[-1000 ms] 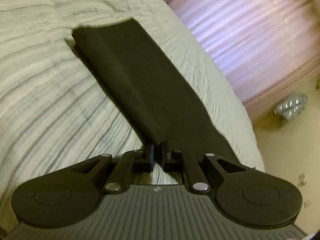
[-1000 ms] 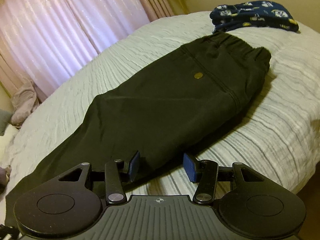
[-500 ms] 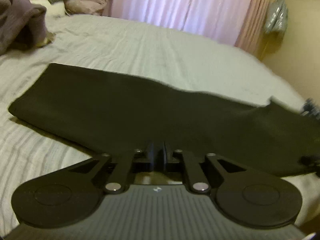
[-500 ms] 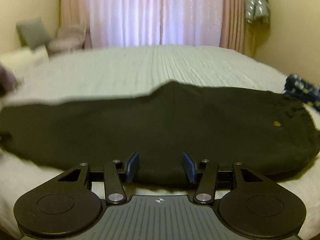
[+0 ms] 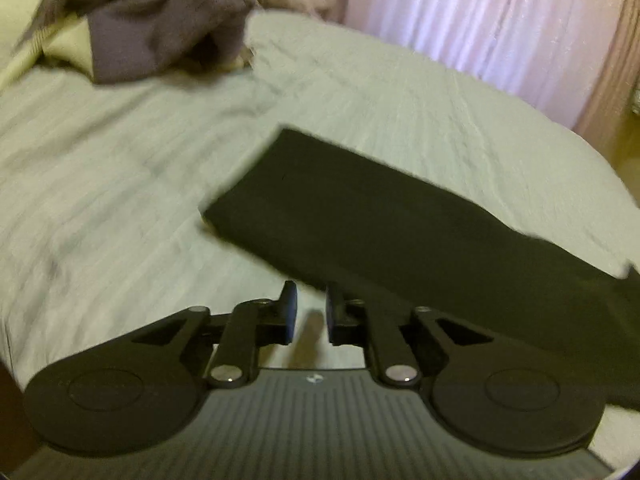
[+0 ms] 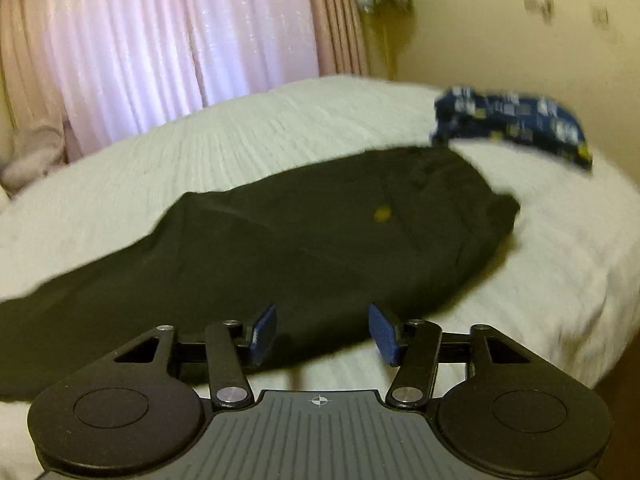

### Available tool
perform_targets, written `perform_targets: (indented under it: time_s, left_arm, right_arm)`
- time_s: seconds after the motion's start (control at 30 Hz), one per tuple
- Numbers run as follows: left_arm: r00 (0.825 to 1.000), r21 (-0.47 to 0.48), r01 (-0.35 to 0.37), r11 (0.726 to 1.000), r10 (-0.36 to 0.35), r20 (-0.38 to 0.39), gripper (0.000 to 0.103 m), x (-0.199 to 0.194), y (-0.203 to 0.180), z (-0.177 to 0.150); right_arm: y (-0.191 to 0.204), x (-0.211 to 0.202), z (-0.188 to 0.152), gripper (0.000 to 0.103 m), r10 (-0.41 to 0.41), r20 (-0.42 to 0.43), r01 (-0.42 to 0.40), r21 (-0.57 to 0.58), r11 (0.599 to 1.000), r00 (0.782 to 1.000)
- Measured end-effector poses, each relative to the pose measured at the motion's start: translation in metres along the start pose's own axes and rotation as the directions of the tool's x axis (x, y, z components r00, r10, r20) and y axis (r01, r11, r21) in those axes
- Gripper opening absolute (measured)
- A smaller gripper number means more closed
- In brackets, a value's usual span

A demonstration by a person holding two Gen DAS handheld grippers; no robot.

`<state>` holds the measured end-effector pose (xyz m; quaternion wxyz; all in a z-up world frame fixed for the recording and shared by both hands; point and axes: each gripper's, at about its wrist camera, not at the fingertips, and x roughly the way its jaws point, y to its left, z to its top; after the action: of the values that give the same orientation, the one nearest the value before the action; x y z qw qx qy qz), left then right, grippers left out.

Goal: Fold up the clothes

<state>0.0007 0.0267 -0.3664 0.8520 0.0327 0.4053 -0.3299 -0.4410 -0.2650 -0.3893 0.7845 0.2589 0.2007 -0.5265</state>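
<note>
Black trousers (image 5: 400, 220) lie flat and folded lengthwise on the pale striped bed (image 5: 120, 200). In the left wrist view their leg end points up-left, and my left gripper (image 5: 308, 312) hangs open and empty just off the near edge of the leg. In the right wrist view the waist end of the trousers (image 6: 360, 220), with a small yellow button, lies ahead. My right gripper (image 6: 322, 328) is open and empty over the near edge of the trousers.
A folded navy patterned garment (image 6: 516, 120) lies on the bed beyond the waistband. A crumpled grey-purple garment (image 5: 160, 12) and pillows lie at the head of the bed. Pink curtains (image 6: 180, 40) hang behind. The bed edge drops off at the right.
My left gripper has opened and let go of the trouser leg, and has swung left towards the leg end. My right gripper, open throughout, has swung right towards the waist end.
</note>
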Motion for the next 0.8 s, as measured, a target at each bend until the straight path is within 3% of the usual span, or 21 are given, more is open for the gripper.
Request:
perform_targets:
  time_s: [0.03, 0.1, 0.2, 0.37, 0.53, 0.8]
  left_arm:
    - [1.000, 0.012, 0.012, 1.000, -0.012, -0.027, 0.017, -0.008, -0.007, -0.008]
    - [0.997, 0.045, 0.034, 0.998, -0.031, -0.073, 0.025, -0.020, -0.017, -0.022]
    - [0.993, 0.107, 0.064, 0.992, -0.052, -0.110, 0.030, -0.033, -0.040, -0.035]
    - [0.994, 0.201, 0.087, 0.976, -0.071, -0.085, 0.047, -0.072, -0.072, -0.045]
    - [0.996, 0.295, 0.087, 0.952, -0.078, -0.043, 0.053, -0.100, -0.094, -0.051]
    - [0.995, 0.341, 0.093, 0.935, -0.096, -0.009, 0.056, -0.130, -0.103, -0.060]
  right_arm:
    - [0.003, -0.006, -0.004, 0.074, 0.040, -0.034, -0.040, 0.018, 0.999, 0.999]
    - [0.007, -0.021, -0.010, 0.075, 0.087, -0.056, -0.086, 0.027, 0.996, 0.995]
    - [0.015, -0.048, -0.016, 0.075, 0.076, -0.058, -0.076, 0.010, 0.997, 0.995]
    - [0.017, -0.081, -0.018, 0.075, 0.034, -0.070, -0.035, -0.003, 0.999, 0.997]
    - [0.015, -0.101, -0.024, 0.075, 0.019, -0.075, -0.018, 0.005, 1.000, 0.997]
    - [0.016, -0.120, -0.032, 0.075, -0.003, -0.079, 0.003, -0.007, 1.000, 0.997]
